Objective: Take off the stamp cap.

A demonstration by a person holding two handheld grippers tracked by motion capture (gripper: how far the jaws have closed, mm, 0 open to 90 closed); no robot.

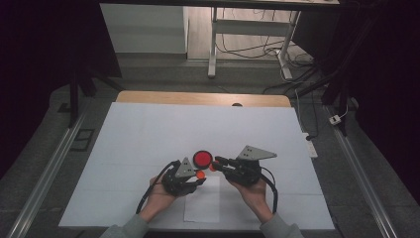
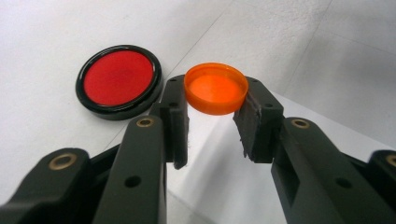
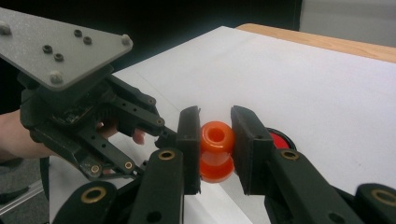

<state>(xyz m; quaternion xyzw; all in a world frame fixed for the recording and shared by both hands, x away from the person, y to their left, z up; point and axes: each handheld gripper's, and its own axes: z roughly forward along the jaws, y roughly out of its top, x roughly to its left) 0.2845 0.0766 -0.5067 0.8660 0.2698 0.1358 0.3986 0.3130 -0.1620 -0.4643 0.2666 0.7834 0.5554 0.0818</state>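
An orange cap [image 2: 215, 87], hollow side up, sits pinched between the pads of my left gripper [image 2: 215, 95], which is shut on it; from above the cap [image 1: 200, 174] is a small orange dot at the tip of that gripper [image 1: 198, 177]. My right gripper [image 3: 215, 122] is shut on an orange spool-shaped piece [image 3: 217, 151] with a hole in its top. The two grippers' tips nearly meet, with the right gripper [image 1: 214, 166] just right of the left. A red disc in a black rim [image 2: 119, 80] lies flat on the white sheet just beyond them [image 1: 202, 158].
A white sheet [image 1: 148, 134] covers the table, whose wooden far edge [image 1: 198, 97] shows. A smaller paper [image 1: 202, 203] lies at the front between the person's hands. Desk legs and cables [image 1: 277, 54] stand on the floor beyond; metal rails run along both sides.
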